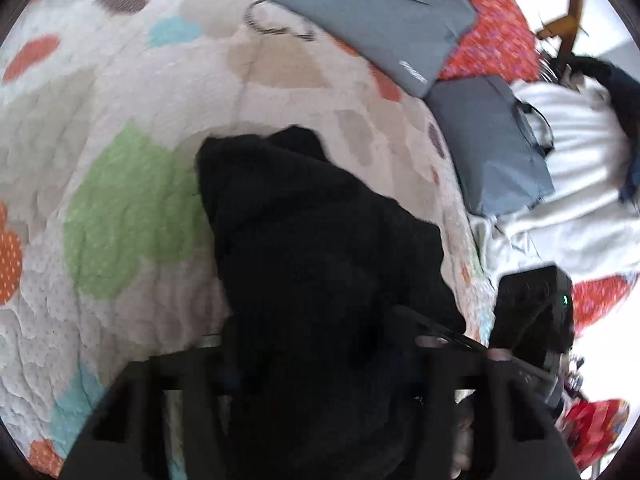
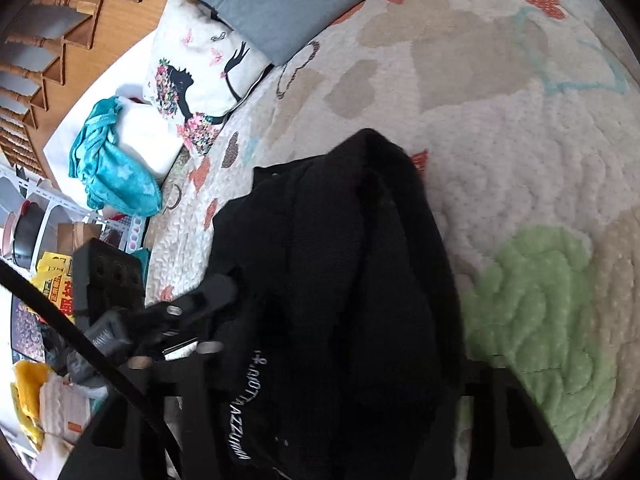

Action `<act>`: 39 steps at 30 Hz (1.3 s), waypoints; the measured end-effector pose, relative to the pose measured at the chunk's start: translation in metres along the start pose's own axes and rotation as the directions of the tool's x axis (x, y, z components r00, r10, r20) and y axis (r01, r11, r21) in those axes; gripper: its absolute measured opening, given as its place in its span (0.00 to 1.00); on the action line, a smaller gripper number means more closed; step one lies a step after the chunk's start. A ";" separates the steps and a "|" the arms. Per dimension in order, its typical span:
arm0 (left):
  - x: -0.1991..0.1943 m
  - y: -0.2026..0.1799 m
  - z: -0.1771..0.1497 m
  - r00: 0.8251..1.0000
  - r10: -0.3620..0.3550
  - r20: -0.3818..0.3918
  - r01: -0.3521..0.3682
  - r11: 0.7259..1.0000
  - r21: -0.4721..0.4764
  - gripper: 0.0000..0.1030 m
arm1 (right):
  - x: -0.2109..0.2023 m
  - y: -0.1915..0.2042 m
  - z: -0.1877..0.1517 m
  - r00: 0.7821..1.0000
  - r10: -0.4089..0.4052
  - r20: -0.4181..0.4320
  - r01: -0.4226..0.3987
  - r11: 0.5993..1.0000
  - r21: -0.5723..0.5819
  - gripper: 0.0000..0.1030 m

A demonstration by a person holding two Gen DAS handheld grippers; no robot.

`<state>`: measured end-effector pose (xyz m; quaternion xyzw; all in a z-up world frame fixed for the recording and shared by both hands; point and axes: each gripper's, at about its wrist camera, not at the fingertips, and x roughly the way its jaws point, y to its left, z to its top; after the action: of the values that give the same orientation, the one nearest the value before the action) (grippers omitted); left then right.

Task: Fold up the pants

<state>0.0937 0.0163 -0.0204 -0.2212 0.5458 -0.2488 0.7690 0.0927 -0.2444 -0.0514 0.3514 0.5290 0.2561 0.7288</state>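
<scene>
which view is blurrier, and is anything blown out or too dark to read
Left wrist view: motion-smeared, soft edges on the gray cushion; white bedding at right is blown out. Right wrist view: sharper, quilt stitching and the lettering on the black pants readable. In both, the pants are near featureless black, and the fisheye bends the edges.

Black pants point(image 1: 312, 240) bunch between the left gripper point(image 1: 320, 380) fingers point(image 1: 208, 400) over a patterned quilt point(image 1: 120, 160)

One pair of black pants point(image 1: 320, 248); one quilted bedspread point(image 1: 120, 92); two grey cushions point(image 1: 372, 12) point(image 1: 496, 148) ahead of the left claw; one printed pillow point(image 2: 200, 80); one teal cloth point(image 2: 112, 164).
</scene>
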 end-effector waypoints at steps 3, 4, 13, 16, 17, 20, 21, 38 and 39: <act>-0.019 -0.013 0.004 0.999 -0.009 0.044 0.008 0.999 0.035 0.43 | -0.006 0.015 0.007 1.000 -0.001 0.019 0.001 0.999 -0.035 0.33; -0.025 -0.016 0.009 0.998 -0.013 0.059 0.010 0.999 0.038 0.43 | -0.008 0.019 0.011 0.999 0.009 0.031 -0.008 0.999 -0.040 0.33; -0.036 -0.015 0.084 0.988 0.033 0.149 -0.037 0.999 0.024 0.43 | 0.002 0.073 0.081 0.993 -0.054 0.109 0.072 0.982 -0.172 0.33; -0.024 -0.004 0.108 0.987 0.064 0.150 -0.066 0.998 0.010 0.43 | 0.021 0.078 0.104 0.987 -0.112 0.115 0.134 0.970 -0.203 0.32; -0.019 0.001 0.117 0.986 0.076 0.147 -0.077 0.997 0.003 0.43 | 0.028 0.077 0.111 0.986 -0.124 0.113 0.145 0.968 -0.204 0.32; 0.000 0.017 0.135 0.986 0.107 0.130 -0.107 0.994 -0.011 0.43 | 0.048 0.069 0.129 0.982 -0.158 0.107 0.177 0.964 -0.199 0.32; 0.006 0.020 0.138 0.985 0.119 0.125 -0.119 0.993 -0.013 0.43 | 0.054 0.067 0.133 0.980 -0.167 0.105 0.185 0.963 -0.195 0.32; -0.033 0.040 0.119 0.986 0.070 0.154 -0.062 0.996 -0.056 0.51 | 0.019 0.046 0.143 0.899 -0.336 0.279 0.386 0.910 -0.148 0.65; -0.037 0.035 0.115 0.985 0.062 0.162 -0.055 0.997 -0.046 0.51 | 0.010 0.050 0.143 0.895 -0.327 0.304 0.382 0.913 -0.143 0.64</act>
<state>0.1971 0.0743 0.0200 -0.2404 0.4923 -0.1957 0.8133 0.2316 -0.2400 0.0093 0.2058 0.4504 0.1189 0.8606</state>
